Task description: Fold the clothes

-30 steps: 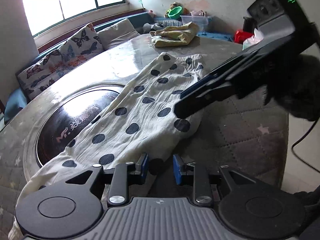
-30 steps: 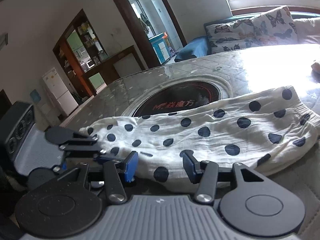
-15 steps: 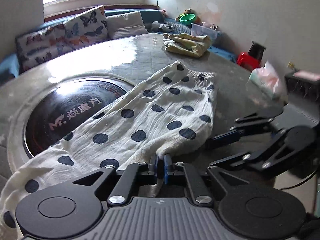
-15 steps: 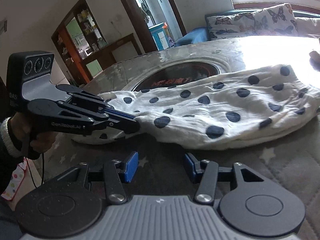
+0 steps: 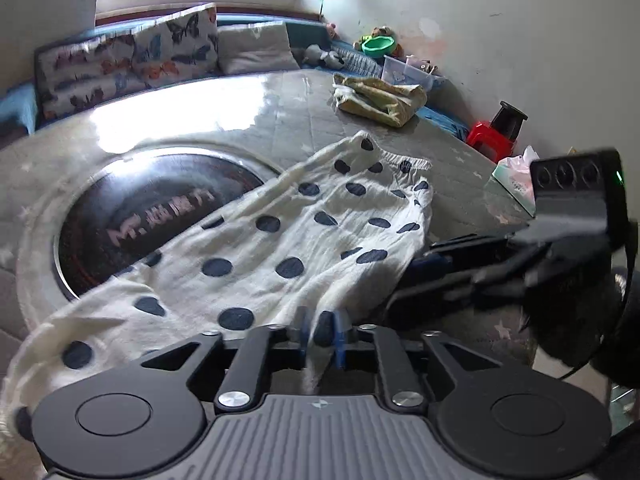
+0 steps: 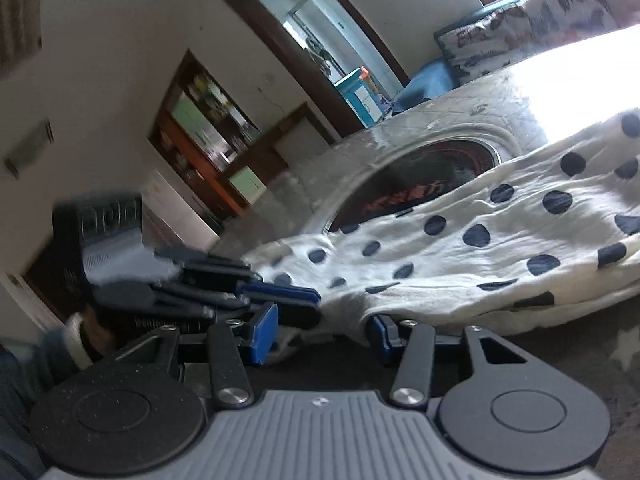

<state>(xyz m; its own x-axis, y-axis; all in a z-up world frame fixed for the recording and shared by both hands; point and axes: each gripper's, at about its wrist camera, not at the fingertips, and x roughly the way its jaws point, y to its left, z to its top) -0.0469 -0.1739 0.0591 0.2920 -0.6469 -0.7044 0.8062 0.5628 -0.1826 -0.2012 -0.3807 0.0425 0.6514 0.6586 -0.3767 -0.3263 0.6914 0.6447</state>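
A white garment with dark polka dots (image 5: 288, 240) lies stretched across the round table, partly over the dark glass centre; it also shows in the right wrist view (image 6: 500, 248). My left gripper (image 5: 319, 330) is shut on the garment's near edge, with cloth pinched between the blue pads. In the right wrist view the left gripper (image 6: 280, 300) shows at the left, clamped on that edge. My right gripper (image 6: 322, 334) is open, its jaws astride the same near edge, close beside the left one. In the left wrist view the right gripper (image 5: 460, 268) reaches in from the right.
The grey marble-look table (image 5: 280, 120) has a dark round glass inset (image 5: 140, 216). A folded yellow-green cloth (image 5: 380, 98) lies at the far side. A tissue pack (image 5: 516, 178) sits at the right edge. A sofa with butterfly cushions (image 5: 132, 56) runs behind.
My left gripper closed on the garment's near edge and has lifted it slightly. My right gripper swung out, then came back in low to the same edge, still open.
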